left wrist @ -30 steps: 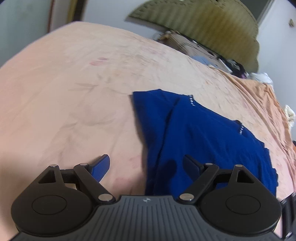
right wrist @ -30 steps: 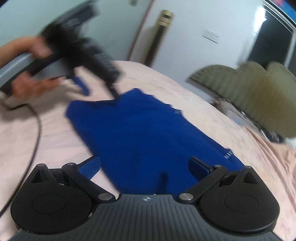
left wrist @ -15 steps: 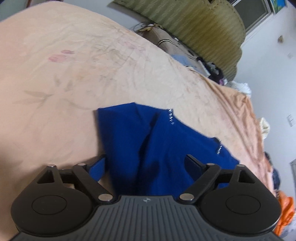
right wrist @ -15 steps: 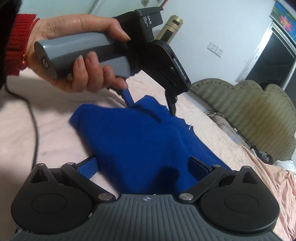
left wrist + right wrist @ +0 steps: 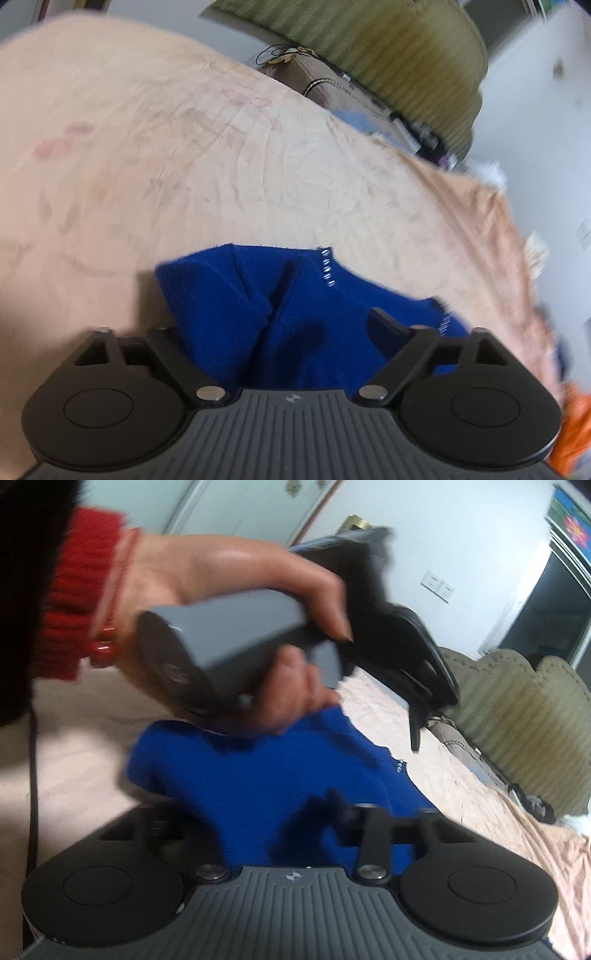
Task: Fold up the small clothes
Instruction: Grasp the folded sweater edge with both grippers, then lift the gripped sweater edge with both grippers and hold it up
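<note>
Blue knit sweater (image 5: 295, 325) is bunching between my closing right hand-held gripper (image 5: 280, 812) and my parted left hand-held gripper (image 5: 288, 332) on the bed (image 5: 221, 177); gripping extra layers could skew the fold.

Both grippers (image 5: 280, 332) (image 5: 273, 812) are black, with ribbed grey bodies and silver screws; beside the grey handle (image 5: 221, 653), a red knit cuff (image 5: 74, 602).

Matt blue knit garment (image 5: 236, 314) on soft, faintly creased peach cloth bedspread (image 5: 184, 166)
</note>
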`<action>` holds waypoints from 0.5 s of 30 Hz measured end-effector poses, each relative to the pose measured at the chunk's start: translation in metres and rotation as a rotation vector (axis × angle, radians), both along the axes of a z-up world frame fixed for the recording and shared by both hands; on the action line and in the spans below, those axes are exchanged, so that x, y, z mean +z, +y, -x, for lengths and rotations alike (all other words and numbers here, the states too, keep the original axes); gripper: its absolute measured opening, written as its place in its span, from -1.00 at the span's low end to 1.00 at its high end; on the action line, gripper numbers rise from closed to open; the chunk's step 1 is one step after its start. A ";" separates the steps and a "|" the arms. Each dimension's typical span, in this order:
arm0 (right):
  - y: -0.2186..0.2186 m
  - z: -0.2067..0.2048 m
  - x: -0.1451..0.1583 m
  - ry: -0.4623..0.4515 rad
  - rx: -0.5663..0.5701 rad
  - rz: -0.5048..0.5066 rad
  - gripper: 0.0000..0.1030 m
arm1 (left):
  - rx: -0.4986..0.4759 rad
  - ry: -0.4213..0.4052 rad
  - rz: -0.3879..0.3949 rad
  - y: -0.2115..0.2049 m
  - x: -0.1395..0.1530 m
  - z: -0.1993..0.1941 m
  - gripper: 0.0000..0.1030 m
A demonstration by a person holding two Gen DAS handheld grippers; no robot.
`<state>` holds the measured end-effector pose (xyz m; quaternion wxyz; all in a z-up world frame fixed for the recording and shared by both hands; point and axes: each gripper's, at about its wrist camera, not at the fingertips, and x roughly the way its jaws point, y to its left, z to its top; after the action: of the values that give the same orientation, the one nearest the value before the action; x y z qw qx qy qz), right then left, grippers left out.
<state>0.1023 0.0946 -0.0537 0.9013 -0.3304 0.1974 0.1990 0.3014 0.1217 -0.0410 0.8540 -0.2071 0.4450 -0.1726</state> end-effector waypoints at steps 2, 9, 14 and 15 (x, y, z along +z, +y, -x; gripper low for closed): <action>0.001 0.001 -0.001 0.006 0.010 0.011 -0.64 | -0.001 -0.013 -0.118 -0.011 0.003 0.001 -0.09; -0.016 -0.004 0.009 0.068 0.021 -0.106 -0.86 | -0.005 0.001 -0.142 -0.016 0.004 0.007 -0.71; -0.035 0.008 0.020 0.048 0.035 -0.158 -0.89 | -0.014 -0.057 -0.228 -0.032 0.025 0.025 -0.73; -0.040 0.011 0.023 0.039 0.034 -0.165 -0.89 | -0.014 -0.070 -0.242 -0.035 0.031 0.029 -0.73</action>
<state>0.0913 0.0548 -0.0312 0.9179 -0.2542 0.1924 0.2362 0.2726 0.0863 -0.0099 0.8865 -0.0930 0.4340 -0.1307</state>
